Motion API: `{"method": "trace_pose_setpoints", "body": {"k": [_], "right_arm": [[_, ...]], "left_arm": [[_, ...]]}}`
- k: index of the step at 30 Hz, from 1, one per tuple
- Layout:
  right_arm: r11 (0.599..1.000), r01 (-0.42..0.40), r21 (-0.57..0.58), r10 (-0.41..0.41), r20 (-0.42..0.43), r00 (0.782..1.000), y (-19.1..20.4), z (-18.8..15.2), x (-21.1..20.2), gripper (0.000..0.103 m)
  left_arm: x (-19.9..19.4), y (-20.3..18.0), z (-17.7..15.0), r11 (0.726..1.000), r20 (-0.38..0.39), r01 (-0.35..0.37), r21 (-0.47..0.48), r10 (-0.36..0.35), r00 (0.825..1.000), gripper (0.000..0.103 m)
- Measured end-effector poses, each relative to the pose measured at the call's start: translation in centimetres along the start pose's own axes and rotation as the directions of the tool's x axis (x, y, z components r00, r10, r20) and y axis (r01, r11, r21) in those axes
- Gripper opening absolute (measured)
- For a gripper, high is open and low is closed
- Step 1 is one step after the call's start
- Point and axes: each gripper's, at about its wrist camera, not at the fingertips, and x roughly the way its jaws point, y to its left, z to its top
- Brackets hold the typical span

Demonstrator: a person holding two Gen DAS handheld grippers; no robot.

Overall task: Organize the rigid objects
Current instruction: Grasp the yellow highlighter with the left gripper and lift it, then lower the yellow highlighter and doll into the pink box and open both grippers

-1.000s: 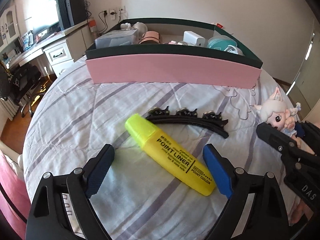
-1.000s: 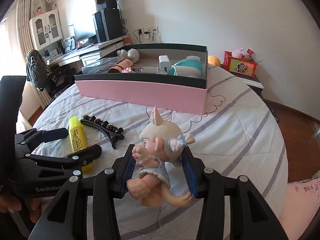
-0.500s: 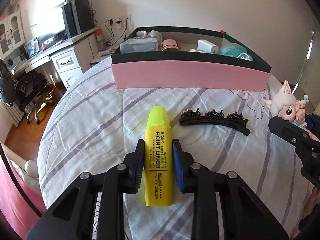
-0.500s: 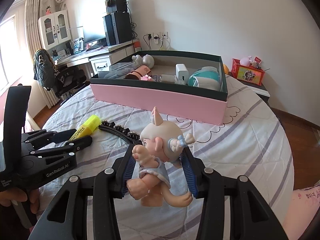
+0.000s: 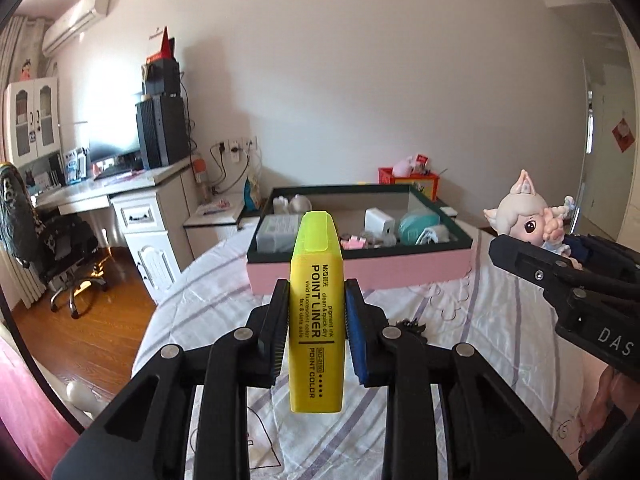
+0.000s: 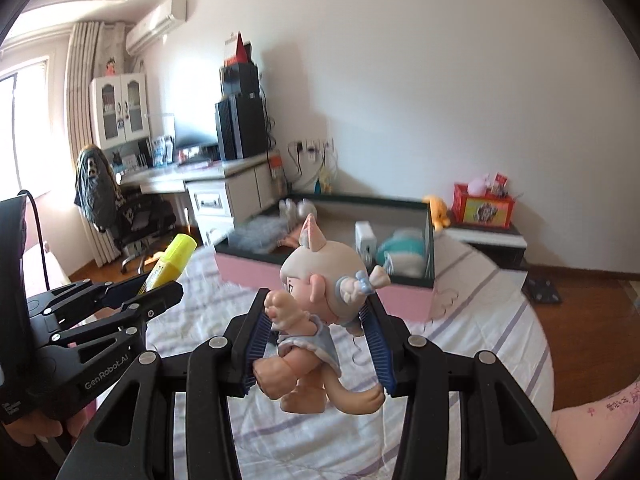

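1. The yellow highlighter (image 5: 317,312), lying on the bed (image 5: 460,312) a second ago, is now being carried clear of it, clamped in the left claw (image 5: 317,320), whose jaws have just been closing on it.
2. The doll (image 6: 316,316) is riding gripped in the right claw (image 6: 318,344), also lifted.
3. Both claws are angling slightly downward toward the pink box (image 5: 400,270); dropping both in looks next.

- Our left gripper (image 5: 316,320) is black moulded plastic, its linkage arms cut with triangular openings and pinned by round silver screws.
- Ribbed blue pads (image 5: 356,332) line its fingers.
- Our right gripper (image 6: 318,344) has the same black frame, silver screws and ribbed blue pads (image 6: 378,344).
- White lettering reads "GenRobot.AI" along one black arm, "DAS" on the other.
- A thin black cable (image 6: 38,236) arcs over the left unit's tall black housing.
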Motion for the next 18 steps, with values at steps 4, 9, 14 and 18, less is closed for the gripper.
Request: {"method": "trace_pose_setpoints", "body": {"k": [4, 9, 14, 18], "right_arm": [[0.999, 0.014, -0.031, -0.011, 0.077, 0.997, 1.5, 1.3, -2.3, 0.046], [0.998, 0.029, -0.063, -0.020, 0.132, 0.991, 3.2, 2.5, -4.5, 0.046], [0.996, 0.042, -0.082, -0.028, 0.168, 0.985, 4.3, 3.3, -6.1, 0.046], [0.995, 0.041, -0.090, -0.025, 0.174, 0.984, 4.9, 3.7, -6.6, 0.046]], "left_arm": [[-3.0, 0.4, 1.4, 1.000, 0.086, -0.012, 0.004, 0.011, 0.996, 0.027], [-6.1, 1.5, 2.5, 1.000, 0.153, -0.017, -0.013, 0.018, 0.988, 0.027], [-7.8, 2.3, 2.8, 0.999, 0.181, -0.030, -0.027, 0.034, 0.983, 0.027], [-8.7, 2.6, 3.0, 0.999, 0.194, -0.042, -0.031, 0.047, 0.980, 0.027]]}}
